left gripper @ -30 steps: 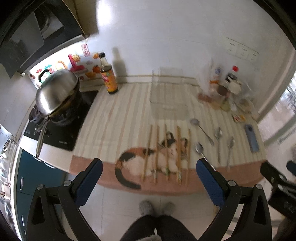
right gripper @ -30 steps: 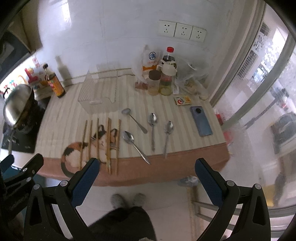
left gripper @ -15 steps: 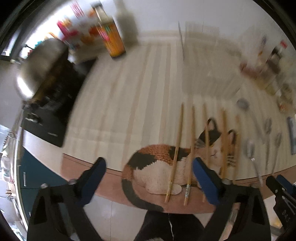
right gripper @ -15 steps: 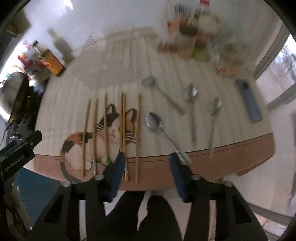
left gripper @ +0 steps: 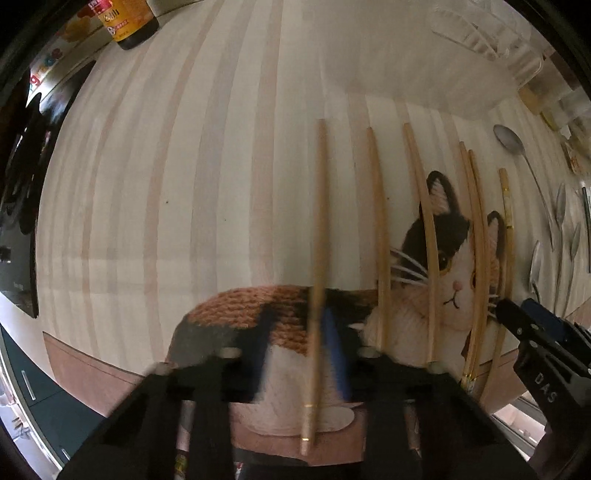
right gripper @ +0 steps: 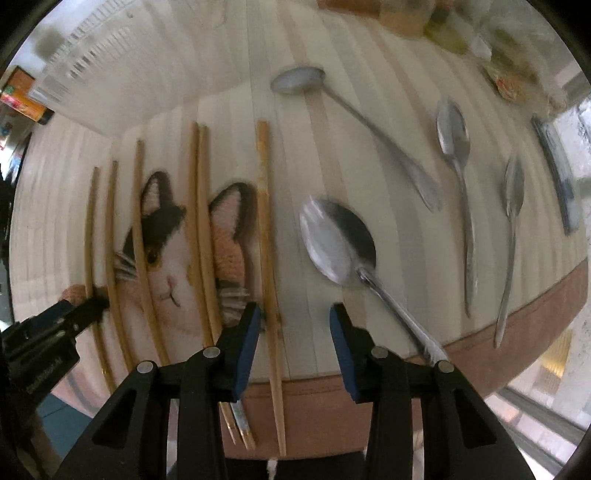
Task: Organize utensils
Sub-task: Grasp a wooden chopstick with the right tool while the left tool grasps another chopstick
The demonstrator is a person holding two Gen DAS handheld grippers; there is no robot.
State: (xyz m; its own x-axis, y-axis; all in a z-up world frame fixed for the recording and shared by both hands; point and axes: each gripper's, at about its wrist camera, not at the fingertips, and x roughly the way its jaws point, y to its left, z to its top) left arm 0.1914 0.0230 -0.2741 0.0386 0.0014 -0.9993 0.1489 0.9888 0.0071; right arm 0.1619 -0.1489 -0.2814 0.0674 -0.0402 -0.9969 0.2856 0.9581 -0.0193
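Several wooden chopsticks lie side by side on a cat-print mat (left gripper: 240, 306). My left gripper (left gripper: 299, 321) points straight down at the mat's front, blurred, its jaws closing on the leftmost chopstick (left gripper: 319, 221). That chopstick runs between the pads. My right gripper (right gripper: 295, 325) hangs over the front edge, jaws half apart. The rightmost chopstick (right gripper: 264, 206) lies just inside its left pad. A large spoon (right gripper: 332, 243) lies to the right, its handle passing beside the right finger. Three more spoons lie beyond: (right gripper: 299, 79), (right gripper: 452, 129), (right gripper: 515, 184).
A clear plastic rack (left gripper: 480, 29) stands behind the chopsticks, and a sauce bottle (left gripper: 125, 18) stands at the back left. The black stove (left gripper: 18, 184) is at the left. A phone (right gripper: 557, 177) lies right of the spoons. Jars and packets crowd the back right.
Both grippers have dropped from high above the counter to the mat. The left jaws went from wide apart to closed around the leftmost chopstick. The right jaws narrowed to about half.
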